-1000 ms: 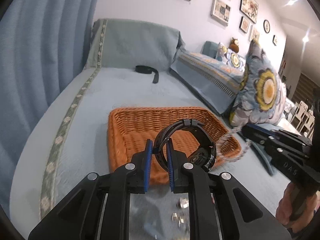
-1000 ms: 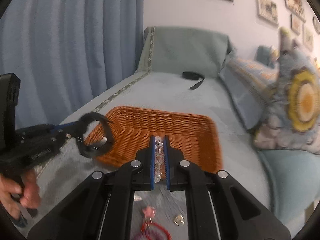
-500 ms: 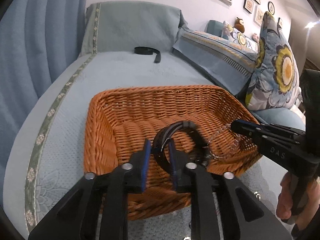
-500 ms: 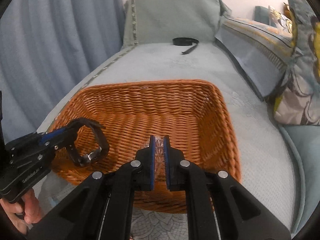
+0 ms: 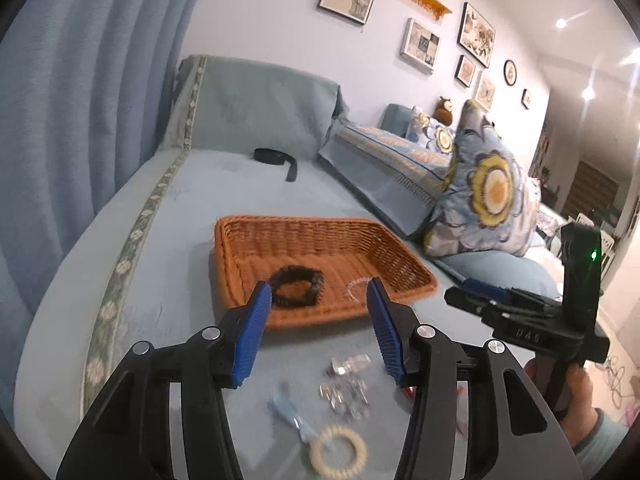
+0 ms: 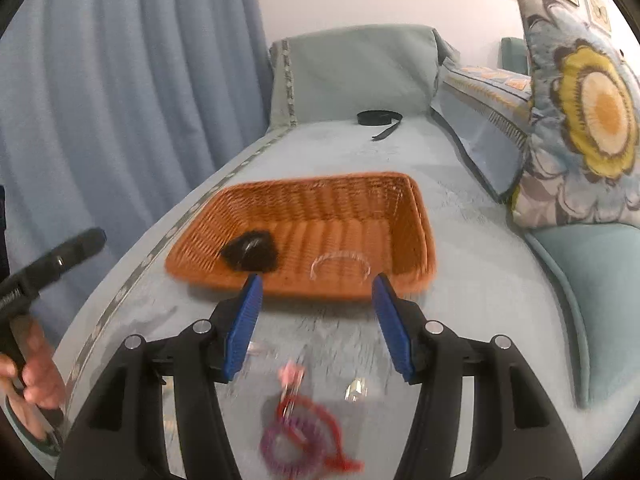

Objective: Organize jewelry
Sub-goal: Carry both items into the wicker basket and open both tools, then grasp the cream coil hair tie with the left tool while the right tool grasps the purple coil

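An orange wicker basket (image 5: pixel 248 236) (image 6: pixel 416 216) sits on the blue couch cover. A black watch (image 5: pixel 296 286) (image 6: pixel 252 250) and a clear bead bracelet (image 5: pixel 356 286) (image 6: pixel 340 264) lie inside it. My left gripper (image 5: pixel 318 308) is open and empty, pulled back in front of the basket. My right gripper (image 6: pixel 316 304) is open and empty too, in front of the basket. Loose jewelry lies below the grippers: a cream ring (image 5: pixel 338 446), small silver pieces (image 5: pixel 344 392), a blue clip (image 5: pixel 292 412), red and purple coil bands (image 6: pixel 300 436), a pink charm (image 6: pixel 292 374).
A black strap (image 5: pixel 276 158) (image 6: pixel 378 118) lies far back on the couch. Floral cushions (image 5: pixel 488 200) (image 6: pixel 584 120) stand at the right. A blue curtain (image 6: pixel 120 80) hangs at the left. The right gripper's body (image 5: pixel 532 320) shows in the left wrist view.
Both grippers opened and let the watch and the bead bracelet drop into the basket. Both then pulled back and up from the basket.
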Demonstrator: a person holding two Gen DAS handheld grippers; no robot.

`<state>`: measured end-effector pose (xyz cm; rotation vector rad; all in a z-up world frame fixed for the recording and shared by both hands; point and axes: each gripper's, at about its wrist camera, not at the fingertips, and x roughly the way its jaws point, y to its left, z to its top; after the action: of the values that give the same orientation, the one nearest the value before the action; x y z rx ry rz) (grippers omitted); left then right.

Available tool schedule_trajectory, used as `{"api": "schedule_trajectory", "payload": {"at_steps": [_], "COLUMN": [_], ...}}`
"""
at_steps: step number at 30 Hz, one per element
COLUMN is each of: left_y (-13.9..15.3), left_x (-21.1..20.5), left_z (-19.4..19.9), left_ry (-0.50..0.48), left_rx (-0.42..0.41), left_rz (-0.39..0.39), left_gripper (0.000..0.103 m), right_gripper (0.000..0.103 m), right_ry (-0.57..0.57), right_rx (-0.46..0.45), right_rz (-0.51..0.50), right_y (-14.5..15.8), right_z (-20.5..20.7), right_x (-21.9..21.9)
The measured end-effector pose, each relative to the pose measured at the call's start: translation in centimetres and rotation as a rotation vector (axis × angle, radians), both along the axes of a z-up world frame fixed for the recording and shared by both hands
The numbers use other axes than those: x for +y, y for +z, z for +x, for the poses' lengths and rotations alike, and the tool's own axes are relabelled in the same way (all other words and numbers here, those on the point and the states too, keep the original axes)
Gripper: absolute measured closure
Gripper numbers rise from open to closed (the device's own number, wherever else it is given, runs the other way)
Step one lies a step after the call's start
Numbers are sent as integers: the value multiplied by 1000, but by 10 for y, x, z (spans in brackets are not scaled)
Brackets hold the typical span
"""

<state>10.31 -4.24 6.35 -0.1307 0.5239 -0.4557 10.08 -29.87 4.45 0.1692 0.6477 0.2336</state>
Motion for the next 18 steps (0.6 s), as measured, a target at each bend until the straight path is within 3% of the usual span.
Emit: {"api": "schedule_trajectory", "payload": {"at_steps": [6,8,13,18], "left_y": [-24,-36,-65,-87], "left_x": [7,9,13,10], "left_z": [-39,-44,-46,-42], "left_ry": [-5,-5,5,14], "left_rx": [40,67,139,190], "left_rz": [-18,-30,-40,-14], "left_gripper": [55,55,55,55], "right_gripper": [50,57,63,67], "right_ry": [-11,-14,-28,-36], "right_rx": [48,68,115,137], "right_rz": [18,39,100,97], "right_y": [-26,-34,-55,-67], "right_z": [-51,-60,-77,-82], "right_x": [9,10,10,16]}}
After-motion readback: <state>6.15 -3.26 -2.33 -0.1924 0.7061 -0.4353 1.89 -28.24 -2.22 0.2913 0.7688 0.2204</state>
